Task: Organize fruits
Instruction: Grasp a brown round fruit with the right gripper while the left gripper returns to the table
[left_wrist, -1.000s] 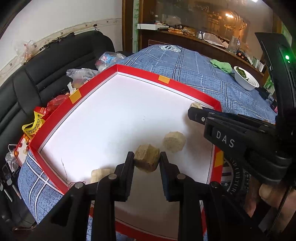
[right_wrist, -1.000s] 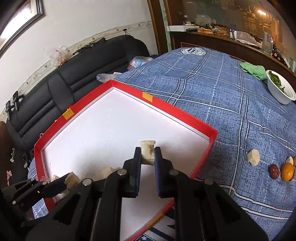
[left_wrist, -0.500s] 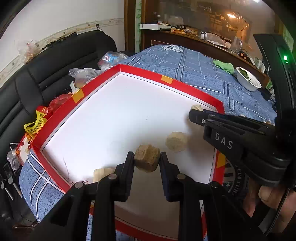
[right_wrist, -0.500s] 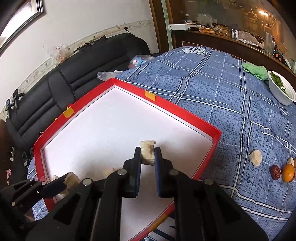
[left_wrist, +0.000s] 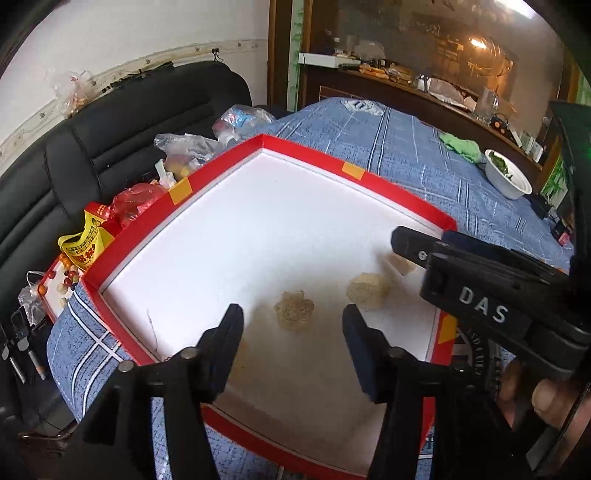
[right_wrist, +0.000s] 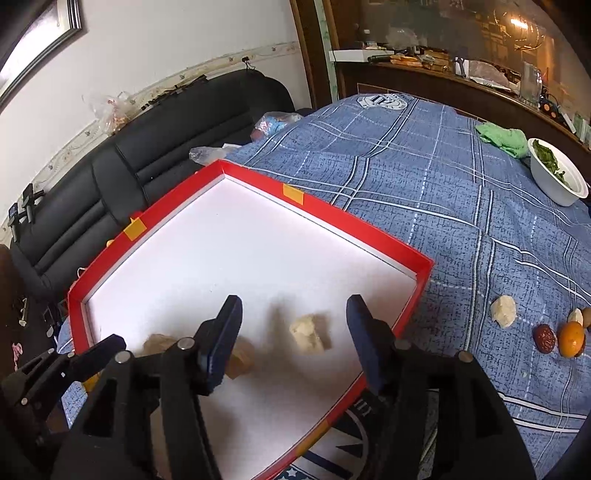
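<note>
A red-rimmed white tray (left_wrist: 354, 170) (right_wrist: 291, 194) lies on the blue plaid cloth. My left gripper (left_wrist: 291, 332) is open above a tan lump (left_wrist: 294, 310) lying on the tray floor; a second tan lump (left_wrist: 367, 290) and a pale piece (left_wrist: 400, 264) lie to its right. My right gripper (right_wrist: 293, 332) is open over a pale chunk (right_wrist: 308, 334) on the tray; two tan lumps (right_wrist: 240, 356) lie left of it. On the cloth to the right lie a pale piece (right_wrist: 503, 311), a red date (right_wrist: 545, 338) and a small orange (right_wrist: 571, 339).
A white bowl of greens (right_wrist: 557, 177) and a green rag (right_wrist: 504, 136) sit far right. A black sofa (left_wrist: 110, 133) with plastic bags (left_wrist: 184, 147) and snack packets (left_wrist: 86, 245) lies left of the table. The right gripper's body (left_wrist: 498, 295) crosses the left wrist view.
Both grippers have opened and let go: the tan lump and the pale chunk now lie on the tray floor. Both grippers have risen a little.
</note>
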